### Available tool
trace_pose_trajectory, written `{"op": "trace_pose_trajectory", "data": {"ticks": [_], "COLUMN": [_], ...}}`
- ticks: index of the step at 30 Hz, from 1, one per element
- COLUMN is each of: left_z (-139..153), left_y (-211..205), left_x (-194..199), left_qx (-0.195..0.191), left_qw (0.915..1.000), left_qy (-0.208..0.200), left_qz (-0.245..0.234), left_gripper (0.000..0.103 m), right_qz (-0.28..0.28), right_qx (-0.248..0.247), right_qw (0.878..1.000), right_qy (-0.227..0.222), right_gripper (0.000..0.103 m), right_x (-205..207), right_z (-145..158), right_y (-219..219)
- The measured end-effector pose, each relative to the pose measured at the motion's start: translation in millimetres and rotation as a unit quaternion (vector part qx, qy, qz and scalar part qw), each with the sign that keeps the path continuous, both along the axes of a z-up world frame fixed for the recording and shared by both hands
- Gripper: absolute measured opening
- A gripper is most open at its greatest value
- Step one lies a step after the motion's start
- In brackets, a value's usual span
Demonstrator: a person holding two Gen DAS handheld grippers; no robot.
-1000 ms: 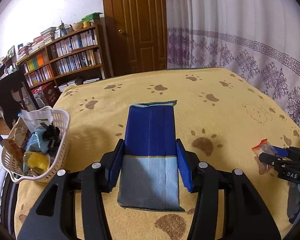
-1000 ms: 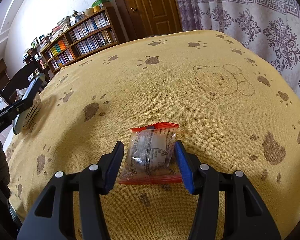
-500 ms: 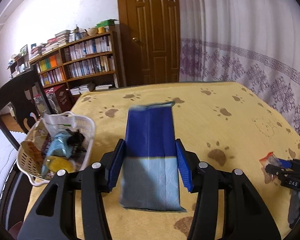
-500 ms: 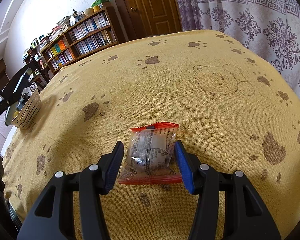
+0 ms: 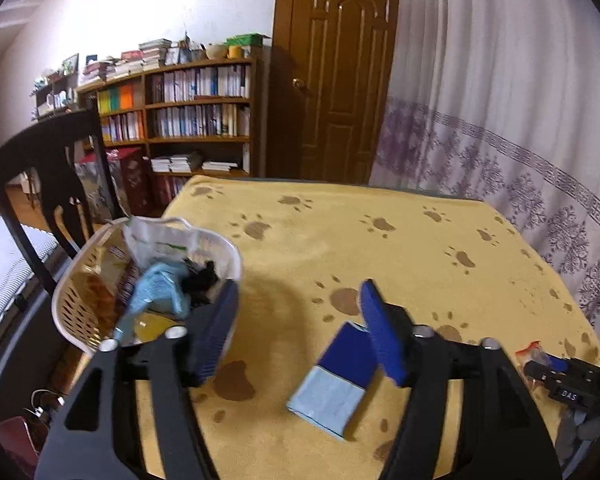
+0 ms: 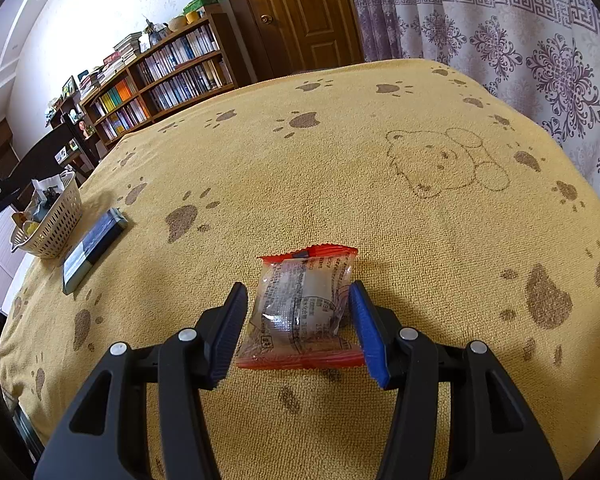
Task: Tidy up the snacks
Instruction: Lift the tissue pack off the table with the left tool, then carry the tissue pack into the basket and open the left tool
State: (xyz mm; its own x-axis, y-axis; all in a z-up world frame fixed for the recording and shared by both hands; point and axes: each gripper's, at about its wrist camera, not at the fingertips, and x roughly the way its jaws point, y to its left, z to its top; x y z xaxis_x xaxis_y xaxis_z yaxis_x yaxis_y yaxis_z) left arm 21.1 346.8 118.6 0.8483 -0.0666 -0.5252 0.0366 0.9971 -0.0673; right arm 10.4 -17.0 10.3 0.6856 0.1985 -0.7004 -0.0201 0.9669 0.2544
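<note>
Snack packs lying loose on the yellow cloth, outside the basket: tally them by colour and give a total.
Blue and pale blue pack: 1
Clear pack with red edges: 1
Total: 2

packet (image 6: 94, 249) beside basket (image 6: 54, 226), on table (image 6: 340, 184)

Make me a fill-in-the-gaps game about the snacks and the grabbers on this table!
The blue packet lies on the ____ cloth.
The right gripper has its fingers on both sides of a clear snack with ____ ends.
The left gripper is ____.
The other snacks sit in a white ____.

Missing words: yellow; red; open; basket
</note>
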Motion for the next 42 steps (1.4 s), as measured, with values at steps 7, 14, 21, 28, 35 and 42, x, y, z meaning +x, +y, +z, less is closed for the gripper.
{"op": "trace_pose_trajectory", "data": {"ticks": [7, 14, 21, 28, 35, 42], "left_z": [-38, -88, -105, -110, -99, -73], "left_y": [-39, -43, -39, -43, -41, -39], "left_x": [16, 40, 50, 50, 44, 32], "left_qx": [0.032, 0.037, 0.025, 0.034, 0.027, 0.019], "left_qw": [0.9957, 0.99, 0.9872, 0.986, 0.9881, 0.9926], "left_qy": [0.04, 0.103, 0.13, 0.138, 0.129, 0.095], "left_qz": [-0.077, -0.088, -0.089, -0.088, -0.08, -0.074], "left_gripper": [0.086, 0.086, 0.086, 0.054, 0.051, 0.051], "right_qz": [0.001, 0.001, 0.007, 0.008, 0.008, 0.008], "right_qx": [0.002, 0.003, 0.003, 0.002, 0.002, 0.002], "right_qw": [1.0, 1.0, 1.0, 1.0, 1.0, 1.0], "right_qy": [0.0, 0.0, 0.0, 0.0, 0.0, 0.0], "right_gripper": [0.053, 0.054, 0.055, 0.055, 0.055, 0.055], "right_x": [0, 0, -2, -2, -2, -2], "right_z": [-1, -1, -2, -2, -2, -2], "right_y": [0, 1, 4, 5, 5, 6]}}
